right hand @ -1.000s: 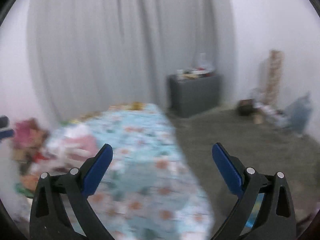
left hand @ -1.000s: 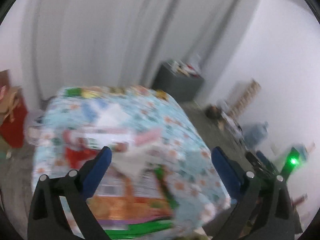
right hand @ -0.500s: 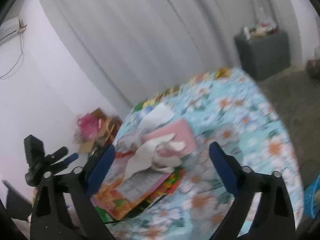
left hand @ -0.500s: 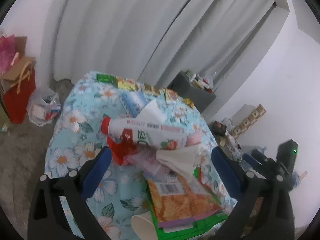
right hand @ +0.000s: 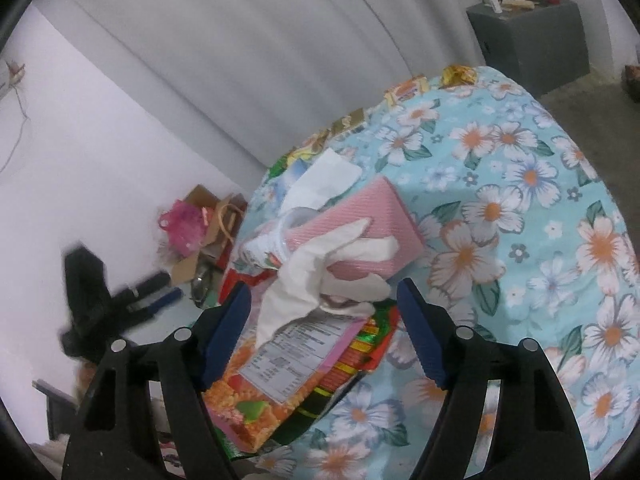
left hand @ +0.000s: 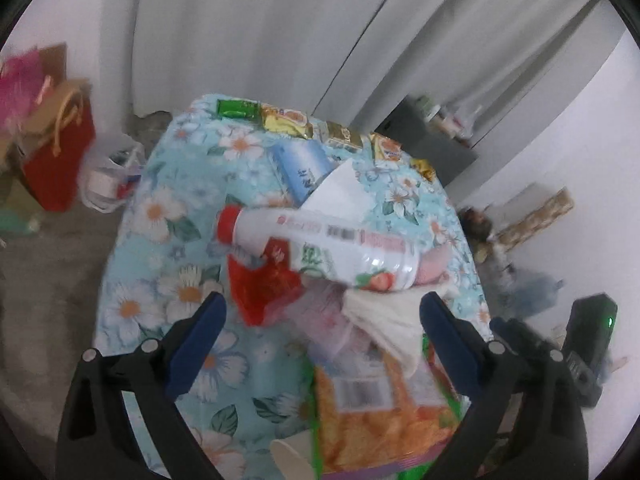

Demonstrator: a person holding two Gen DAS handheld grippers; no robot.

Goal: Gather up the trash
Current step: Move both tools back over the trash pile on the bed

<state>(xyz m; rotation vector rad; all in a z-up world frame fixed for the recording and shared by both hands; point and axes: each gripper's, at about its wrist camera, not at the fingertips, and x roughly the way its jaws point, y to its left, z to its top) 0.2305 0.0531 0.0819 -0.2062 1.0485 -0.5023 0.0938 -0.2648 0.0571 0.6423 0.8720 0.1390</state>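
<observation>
I see the trash heaped on the near part of the worktop (left hand: 132, 292), which wears a blue floral cloth. My left hand-held gripper (left hand: 322, 344) hangs over the pile with its jaws wide apart and nothing pressed between them. Ahead of it a white bottle (left hand: 320, 248) with a red cap lies on its side across a red wrapper (left hand: 264, 284). A crumpled tissue (left hand: 384, 316) lies just beside the bottle's base, draped onto an orange snack bag (left hand: 384, 420). A paper cup (left hand: 292, 460) pokes out at the bag's near edge.

My right hand-held gripper (right hand: 322, 330) has just been narrowing its jaws; they are released, standing either side of the tissue (right hand: 316, 280) without pressing it. Behind the tissue lies a pink pack (right hand: 360, 216), and under it the snack bag (right hand: 264, 396), label up.

Small packets (left hand: 288, 120) line the worktop's far edge. On the floor to the left stands a red bag (left hand: 56, 160).
</observation>
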